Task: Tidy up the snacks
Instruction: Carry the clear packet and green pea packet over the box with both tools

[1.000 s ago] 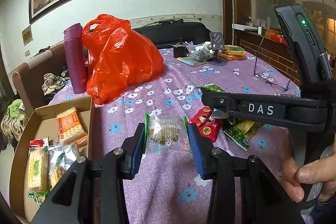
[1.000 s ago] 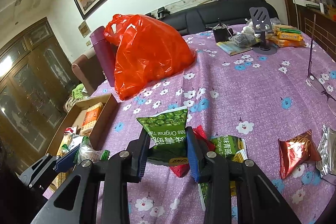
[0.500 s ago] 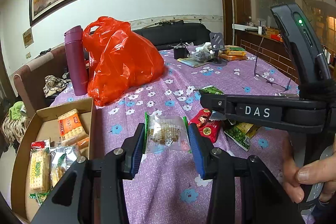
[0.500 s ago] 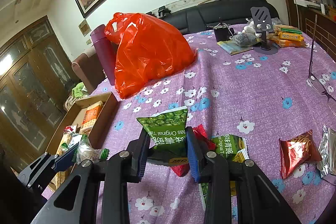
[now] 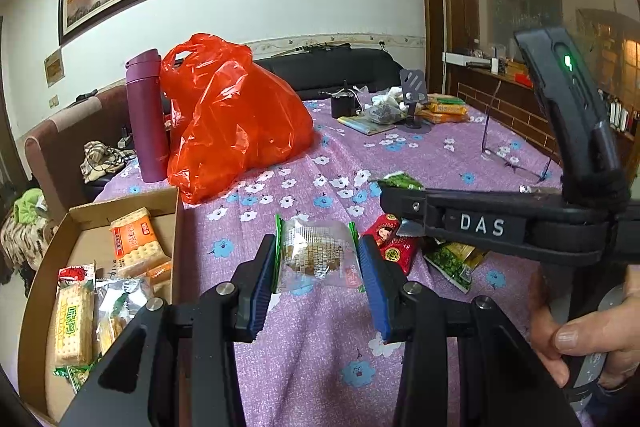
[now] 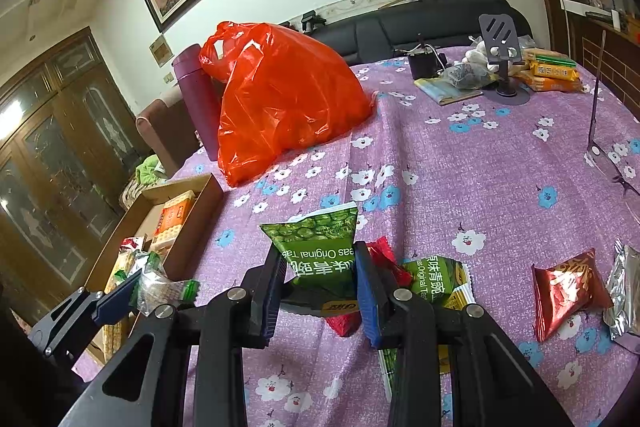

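My left gripper [image 5: 318, 267] is shut on a clear snack packet with green ends [image 5: 316, 255], held above the purple tablecloth just right of the cardboard box [image 5: 176, 227]; it also shows in the right wrist view [image 6: 160, 287]. My right gripper [image 6: 318, 279] is shut on a green pea packet [image 6: 320, 247], held above a red packet [image 6: 380, 251] and another green pea packet [image 6: 436, 279] lying on the table. The box holds several cracker packets [image 5: 134, 241]. In the left wrist view the right gripper's body [image 5: 500, 223] crosses at the right.
A red plastic bag [image 5: 236, 123] and a purple flask [image 5: 146, 115] stand behind the box. A red foil packet [image 6: 564, 291] and a silver one [image 6: 624, 291] lie at the right. Glasses [image 6: 600, 123], a phone stand [image 6: 504, 67] and biscuit packs [image 6: 552, 71] sit farther back.
Both grippers keep their packets. The view has shifted only slightly; the left gripper with the clear packet has drifted a little toward the box.
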The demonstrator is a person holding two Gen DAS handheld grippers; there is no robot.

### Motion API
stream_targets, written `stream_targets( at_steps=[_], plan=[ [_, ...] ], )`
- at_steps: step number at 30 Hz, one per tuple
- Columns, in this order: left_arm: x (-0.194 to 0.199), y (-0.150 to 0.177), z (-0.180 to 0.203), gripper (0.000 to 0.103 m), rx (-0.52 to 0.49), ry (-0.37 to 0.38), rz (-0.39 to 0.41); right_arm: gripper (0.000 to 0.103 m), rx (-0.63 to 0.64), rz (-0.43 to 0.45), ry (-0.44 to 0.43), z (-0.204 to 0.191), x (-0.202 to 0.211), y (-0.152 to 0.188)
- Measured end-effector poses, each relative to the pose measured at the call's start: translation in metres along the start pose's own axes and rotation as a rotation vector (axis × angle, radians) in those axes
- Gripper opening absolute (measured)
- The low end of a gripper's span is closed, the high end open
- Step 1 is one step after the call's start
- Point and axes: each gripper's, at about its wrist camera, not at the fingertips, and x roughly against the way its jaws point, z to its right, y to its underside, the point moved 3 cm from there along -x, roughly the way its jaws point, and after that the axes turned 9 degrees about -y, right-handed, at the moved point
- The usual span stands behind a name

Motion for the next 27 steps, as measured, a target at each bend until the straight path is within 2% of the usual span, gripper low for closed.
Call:
stream_targets(
  at_steps=[5, 9, 14, 20, 27],
  plan=[
    [0.007, -0.008, -0.028, 0.040, 0.108, 0.037, -0.008, 0.036, 0.011, 0.000, 0.010, -0.002, -0.002, 0.000],
    [0.015, -0.010, -0.060, 0.040, 0.162, 0.003, -0.005, 0.036, 0.007, -0.001, -0.013, -0.009, -0.002, -0.002],
    [0.019, -0.007, -0.120, 0.040, 0.236, -0.075, -0.048, 0.036, 0.018, -0.044, -0.105, -0.040, -0.009, -0.004],
    [-0.002, 0.004, -0.194, 0.040, 0.331, -0.159, -0.191, 0.037, 0.031, -0.152, -0.246, -0.098, -0.044, -0.010],
    [-0.048, 0.005, -0.244, 0.040, 0.393, -0.179, -0.354, 0.037, 0.083, -0.294, -0.270, -0.161, -0.113, -0.012]
  ],
)
